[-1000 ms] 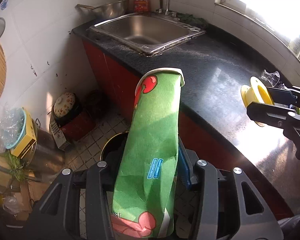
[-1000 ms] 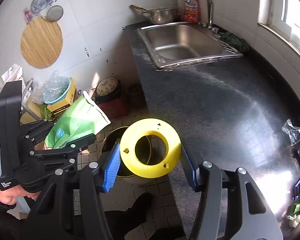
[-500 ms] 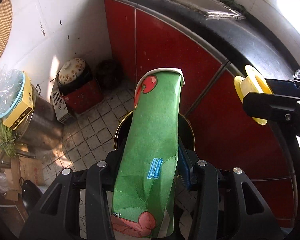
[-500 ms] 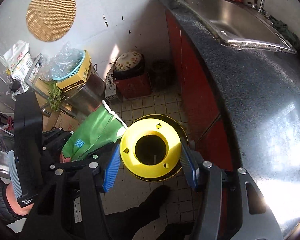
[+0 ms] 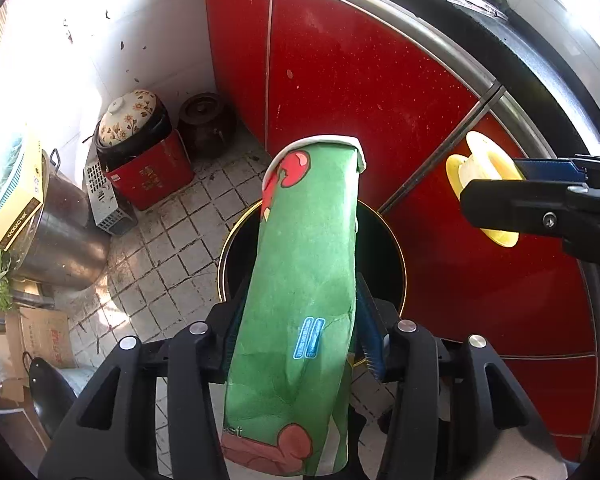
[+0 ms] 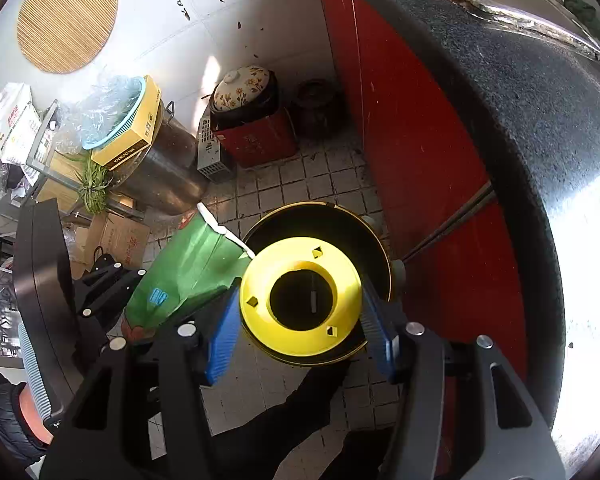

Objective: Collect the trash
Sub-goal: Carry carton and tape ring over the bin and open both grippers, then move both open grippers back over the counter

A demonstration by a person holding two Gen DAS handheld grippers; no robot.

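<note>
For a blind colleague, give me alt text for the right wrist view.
The right gripper holds a yellow spool above a dark round bin on the tiled floor. The left gripper holds a crushed green paper cup beside it, by red cabinets.

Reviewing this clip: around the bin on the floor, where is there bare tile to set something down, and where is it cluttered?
Bare tile lies left of the black bin, between it and the steel pot, and behind it toward the red box. The wall corner is crowded: clay pot, brown jar, cardboard. The bin's mouth is open beneath the green cup and yellow spool.
</note>
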